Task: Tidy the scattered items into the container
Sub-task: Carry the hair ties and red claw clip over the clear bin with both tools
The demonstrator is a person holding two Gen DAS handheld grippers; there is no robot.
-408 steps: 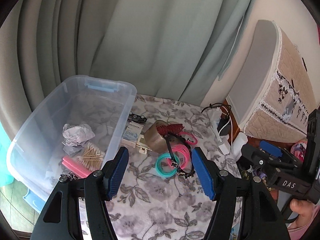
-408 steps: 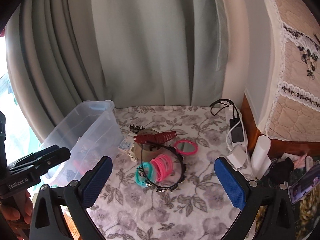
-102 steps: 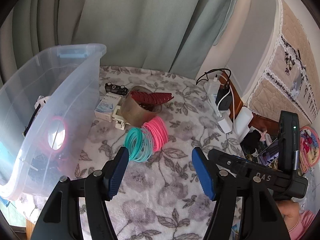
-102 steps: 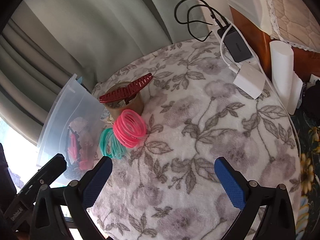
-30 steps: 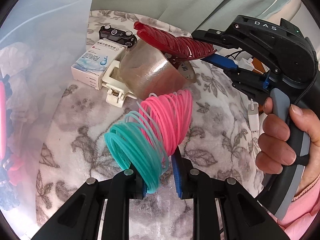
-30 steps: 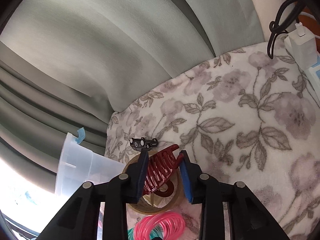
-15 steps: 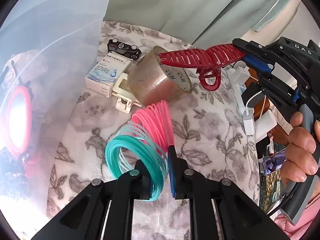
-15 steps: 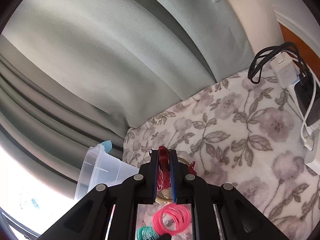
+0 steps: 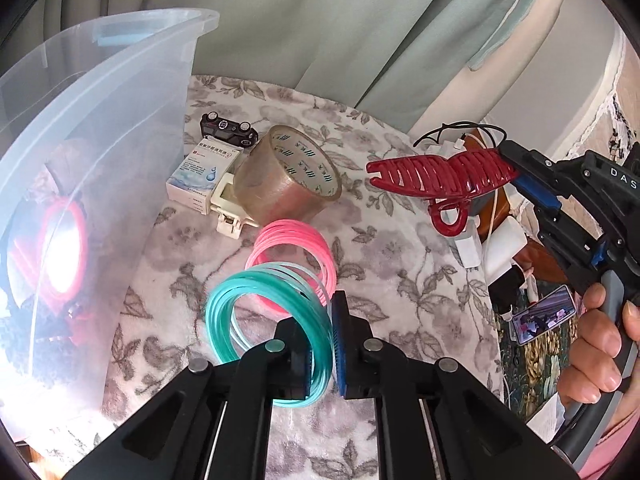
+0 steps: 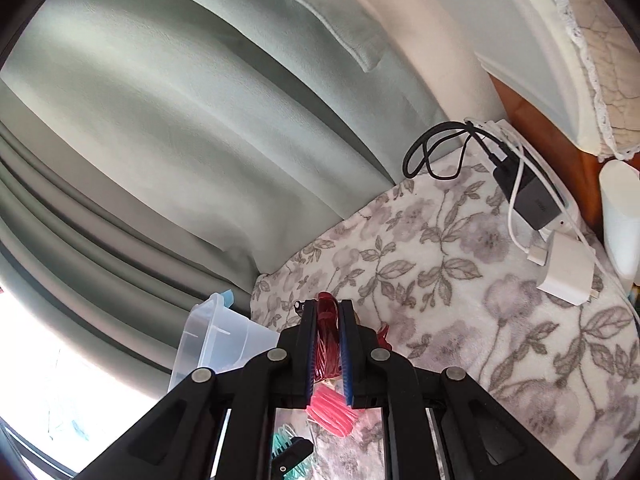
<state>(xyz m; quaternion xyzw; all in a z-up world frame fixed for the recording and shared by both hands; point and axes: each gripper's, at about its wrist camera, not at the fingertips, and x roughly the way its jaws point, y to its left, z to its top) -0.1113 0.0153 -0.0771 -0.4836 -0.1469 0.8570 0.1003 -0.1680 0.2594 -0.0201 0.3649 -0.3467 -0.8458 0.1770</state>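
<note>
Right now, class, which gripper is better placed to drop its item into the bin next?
Left gripper: its spring coil hangs beside the bin; the right gripper's hair clip is farther away.

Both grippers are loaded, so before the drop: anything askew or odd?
The left gripper pinches only the teal coil; its joined pink coil hangs free and unsupported. The right gripper's red hair claw looks secure.

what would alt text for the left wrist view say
The left claw is shut on a teal-and-pink coil of rings, while the right claw holds a red hair clip in the air. A tape roll lies on the floral cloth beside a clear bin.
</note>
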